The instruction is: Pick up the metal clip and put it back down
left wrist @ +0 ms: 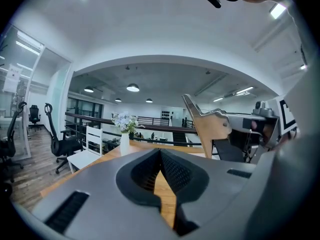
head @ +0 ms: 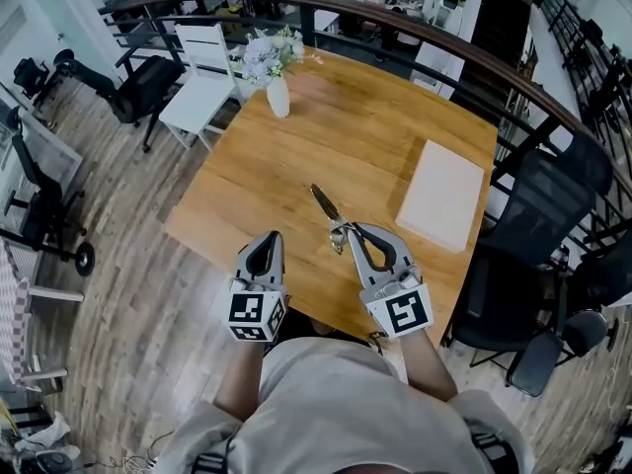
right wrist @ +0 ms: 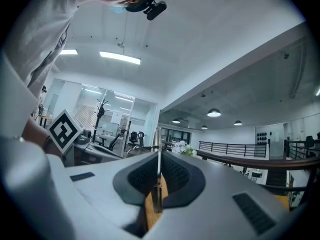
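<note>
Right tongs (head: 348, 233) are clamped on the metal clip (head: 324, 205), which juts forward from their tips over the wooden surface (head: 375, 136). Left tongs (head: 267, 241) are closed together, empty, near the surface's front edge.

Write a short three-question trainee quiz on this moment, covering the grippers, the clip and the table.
1. Multiple choice: what is the right hand-held gripper closed on? A) a cup B) the metal clip C) nothing
2. True or false: the left hand-held gripper has an object between its jaws.
3. Fill in: seen from the person, the vase of flowers stands near the table's far ____ corner.

Key: 1 B. 2 False: its jaws are together with nothing between them. 3 left.
</note>
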A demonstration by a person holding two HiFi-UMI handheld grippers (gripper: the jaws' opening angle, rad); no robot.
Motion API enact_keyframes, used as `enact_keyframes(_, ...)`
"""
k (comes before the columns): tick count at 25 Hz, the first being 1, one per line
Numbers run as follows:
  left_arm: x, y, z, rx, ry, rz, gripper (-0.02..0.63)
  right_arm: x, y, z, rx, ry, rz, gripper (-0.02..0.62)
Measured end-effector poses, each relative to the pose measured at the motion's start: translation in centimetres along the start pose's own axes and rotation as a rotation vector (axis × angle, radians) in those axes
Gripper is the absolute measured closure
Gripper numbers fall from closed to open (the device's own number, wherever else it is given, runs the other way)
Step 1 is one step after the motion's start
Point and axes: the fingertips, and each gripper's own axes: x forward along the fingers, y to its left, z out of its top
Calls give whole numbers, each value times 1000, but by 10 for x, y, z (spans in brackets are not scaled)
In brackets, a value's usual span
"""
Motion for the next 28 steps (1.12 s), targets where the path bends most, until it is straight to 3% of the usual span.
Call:
enact_keyframes(7,12,38,8,-6,-9,3,583,39,1,7,-25,-12,-13,568)
enact_keyframes(12,22,63,7,-16,-2,14,583,69,8,5,-110,19,10,568)
enact_keyframes(16,28,90,3,-38,15,26,583,97,13,-1,-90,35,29,568)
enact_keyframes(22,34,117,-18,-75,42,29,583,120,27,-28,-151,134,62,568)
enact_keyframes(28,58,138,-26,-117,78,6,583,152,23,-50,-137,238,73,568)
